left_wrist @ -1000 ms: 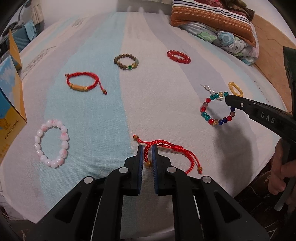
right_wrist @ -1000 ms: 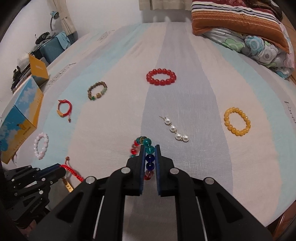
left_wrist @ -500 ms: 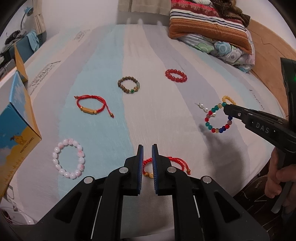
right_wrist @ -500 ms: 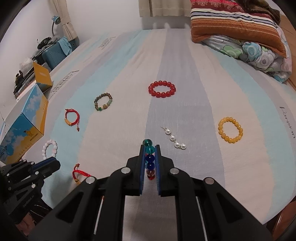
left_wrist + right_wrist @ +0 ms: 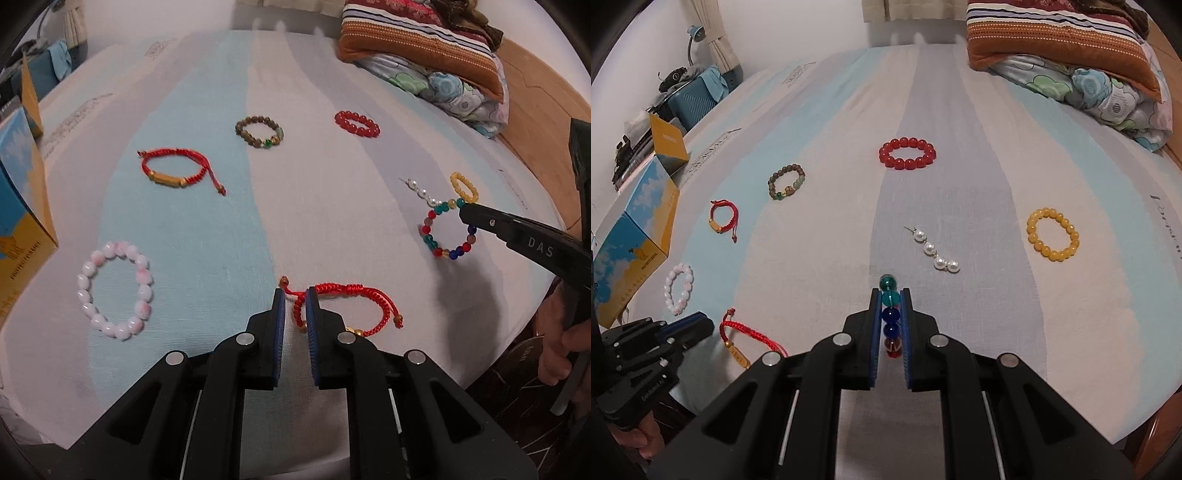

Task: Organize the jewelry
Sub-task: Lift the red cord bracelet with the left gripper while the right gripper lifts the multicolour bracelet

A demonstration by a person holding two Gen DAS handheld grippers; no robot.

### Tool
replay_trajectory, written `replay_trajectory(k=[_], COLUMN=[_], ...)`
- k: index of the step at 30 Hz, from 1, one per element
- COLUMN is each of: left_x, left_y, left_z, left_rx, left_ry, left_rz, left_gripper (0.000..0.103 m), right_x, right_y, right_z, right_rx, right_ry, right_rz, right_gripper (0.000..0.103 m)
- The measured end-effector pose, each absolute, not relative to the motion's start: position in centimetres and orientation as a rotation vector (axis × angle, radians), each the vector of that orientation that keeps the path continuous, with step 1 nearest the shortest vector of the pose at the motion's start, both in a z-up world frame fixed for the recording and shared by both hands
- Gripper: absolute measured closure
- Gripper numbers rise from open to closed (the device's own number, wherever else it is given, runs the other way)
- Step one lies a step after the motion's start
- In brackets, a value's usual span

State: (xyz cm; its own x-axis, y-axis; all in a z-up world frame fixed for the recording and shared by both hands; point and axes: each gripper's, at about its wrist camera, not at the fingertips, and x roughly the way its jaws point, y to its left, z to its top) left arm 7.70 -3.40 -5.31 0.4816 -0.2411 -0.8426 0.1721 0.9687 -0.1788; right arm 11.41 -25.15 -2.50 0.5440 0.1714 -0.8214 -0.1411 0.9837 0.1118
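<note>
Your left gripper [image 5: 295,314] had just been opening, the red cord bracelet [image 5: 347,302] between narrow jaws; your right gripper [image 5: 890,317] pinched the multicolour bead bracelet [image 5: 448,230], so you needed a gentle lift

left claw [image 5: 295,306]: tilted down, jaws just eased apart a bit, red cord loose in the gap, pads not squeezing it | right claw [image 5: 890,314]: angled down too, clamped tight on a run of beads | hand [image 5: 557,347] wrapped round the right handle, low at frame edge
</note>
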Motion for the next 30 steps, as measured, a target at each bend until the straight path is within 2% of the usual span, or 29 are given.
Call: replay_trajectory(k=[5, 7, 13, 21, 23, 26, 30], left_x=[8.0, 8.0, 7.5, 7.9, 7.7, 7.7, 7.6], left_y=[-3.8, -4.0, -4.5, -5.4, -5.6, -5.8, -5.9], left_z=[-6.2, -6.2, -6.6, -7.8, -7.9, -7.9, -8.1], left_rx=[-0.053, -0.039, -0.036, -0.022, -0.014, -0.014, -0.033], left_ry=[1.047, 1.036, 1.053, 1.08, 1.081, 1.091, 1.105], left_rz=[-0.233, -0.229, -0.254, -0.246, -0.249, -0.267, -0.287], left_gripper=[0.073, 0.058, 0.051, 0.05, 0.052, 0.065, 0.091], right_x=[11.4, 11.4, 11.4, 11.4, 11.4, 11.5, 11.5], right_y=[-25.0, -24.9, -25.4, -25.4, -25.3, -25.2, -25.0], right_z=[-2.9, -3.1, -3.3, -3.4, -3.4, -3.4, -3.5], right_rx=[0.045, 0.041, 0.06, 0.067, 0.062, 0.069, 0.06], right_ry=[0.984, 0.987, 0.992, 0.993, 0.993, 0.993, 0.992], right_rz=[0.203, 0.206, 0.209, 0.217, 0.216, 0.217, 0.222], right_gripper=[0.094, 0.094, 0.094, 0.094, 0.094, 0.094, 0.094])
